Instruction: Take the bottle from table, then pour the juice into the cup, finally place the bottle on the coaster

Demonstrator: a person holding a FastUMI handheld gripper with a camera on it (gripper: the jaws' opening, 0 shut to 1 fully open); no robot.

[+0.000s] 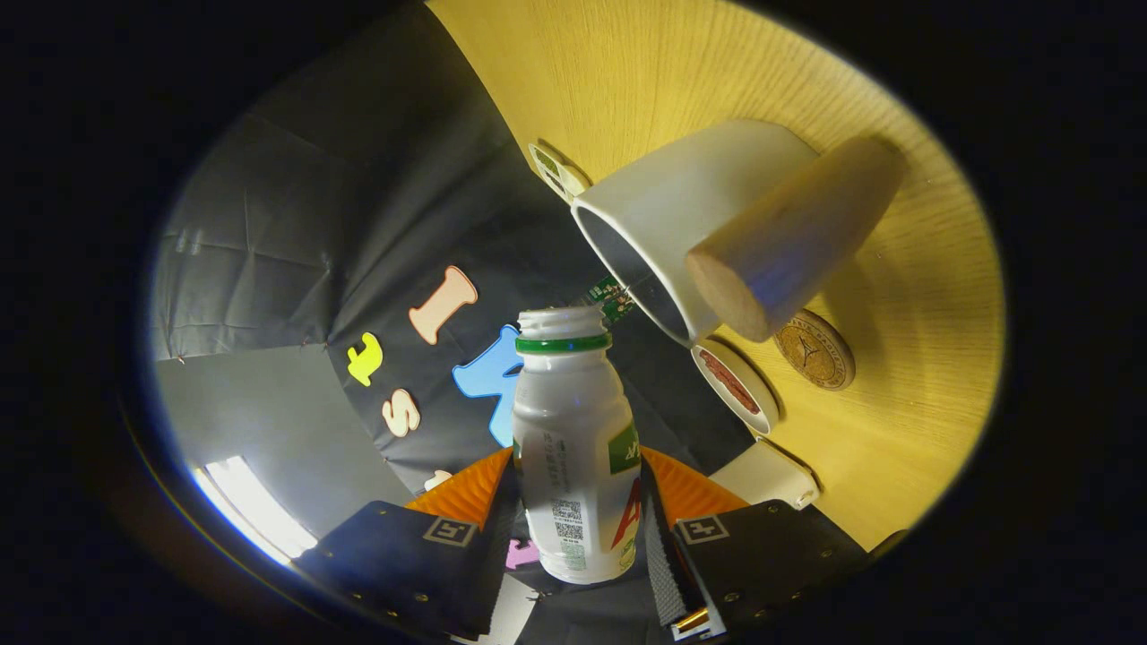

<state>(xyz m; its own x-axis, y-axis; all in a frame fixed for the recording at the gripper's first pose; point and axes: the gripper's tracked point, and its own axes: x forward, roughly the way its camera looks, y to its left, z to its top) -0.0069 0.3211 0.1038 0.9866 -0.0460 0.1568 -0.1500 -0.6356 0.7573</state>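
A white plastic bottle with a green neck ring point(573, 448), uncapped, is clamped between the fingers of the gripper point(578, 528), its long axis pointing ahead, mouth just short of the white cup point(681, 206) on the wooden desk point(905, 358), round brown coaster point(814, 349) beyond.

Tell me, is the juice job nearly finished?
About halfway. Done: the white plastic bottle with the green neck ring is off the wooden table, clamped between the gripper fingers. In hand: it is tilted, mouth near the white cup; no juice shows flowing. Left: finish pouring, then stand the bottle on the round brown coaster beside the cup.
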